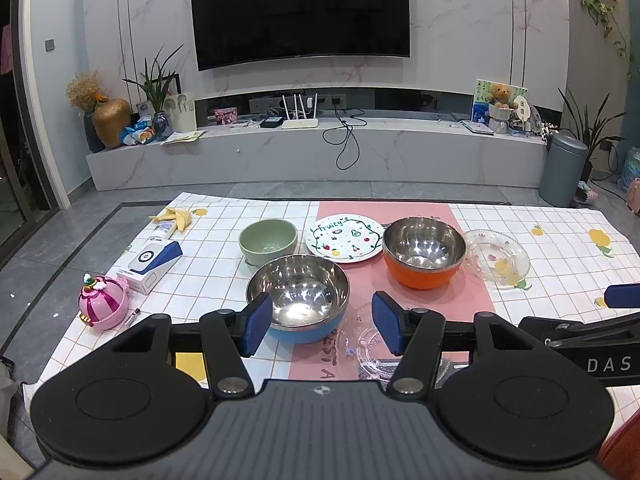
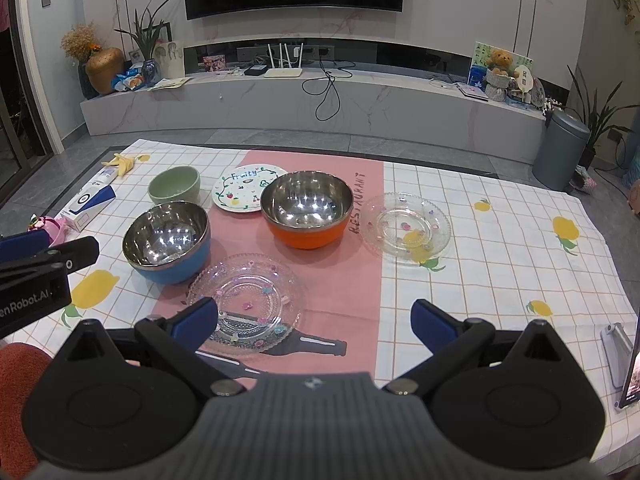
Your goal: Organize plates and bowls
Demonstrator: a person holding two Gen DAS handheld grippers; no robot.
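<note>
Near glass plate [image 1: 370, 346] half hidden behind left tool [image 1: 322, 324]; empty.

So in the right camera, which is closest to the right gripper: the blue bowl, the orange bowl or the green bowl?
From the right gripper:
1. Blue bowl, near, to the left.
2. Orange bowl, farther back, middle.
3. Green bowl, farthest, back left.

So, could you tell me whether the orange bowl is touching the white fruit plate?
Cannot tell: in both wrist views the orange bowl overlaps the fruit plate, hiding any gap.
</note>
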